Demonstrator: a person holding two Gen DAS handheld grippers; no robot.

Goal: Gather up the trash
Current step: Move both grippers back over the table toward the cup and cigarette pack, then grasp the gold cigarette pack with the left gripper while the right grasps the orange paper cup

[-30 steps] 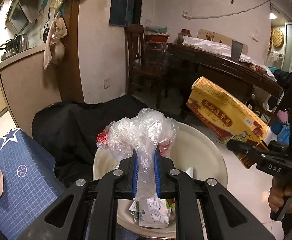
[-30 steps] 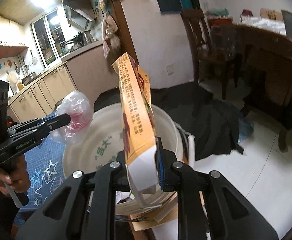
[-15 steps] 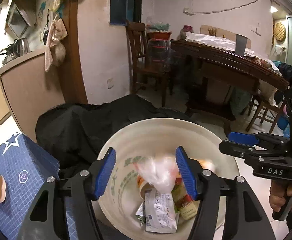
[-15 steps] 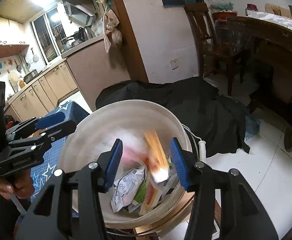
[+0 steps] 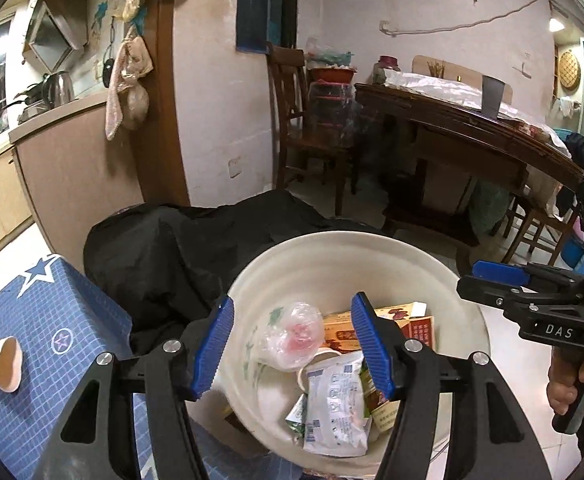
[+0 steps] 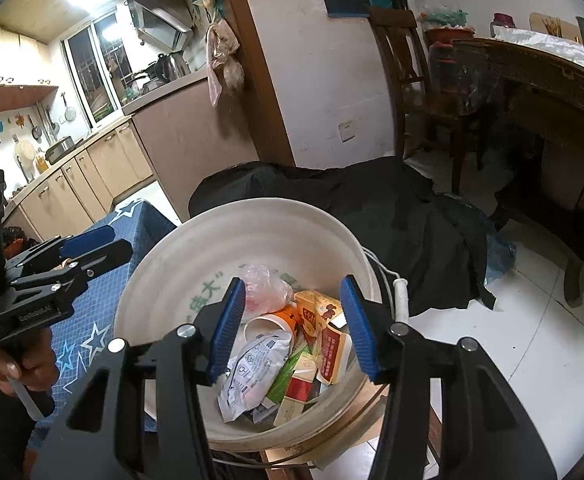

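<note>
Both pieces have dropped: the plastic bag (image 5: 293,334) and the orange carton (image 6: 319,312) now lie in the white bucket (image 5: 463,308). Above it, the left gripper (image 5: 292,348) and right gripper (image 6: 292,326) hang spread, pinching nothing.

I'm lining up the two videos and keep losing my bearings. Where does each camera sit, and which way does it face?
Left wrist: on the left gripper, looking forward and down into the white bucket; the right gripper and its hand show at right.
Right wrist: on the right gripper, looking down into the same bucket; the left gripper and its hand show at left.
Shared: bucket, clear plastic bag, black cloth, blue tablecloth.
</note>
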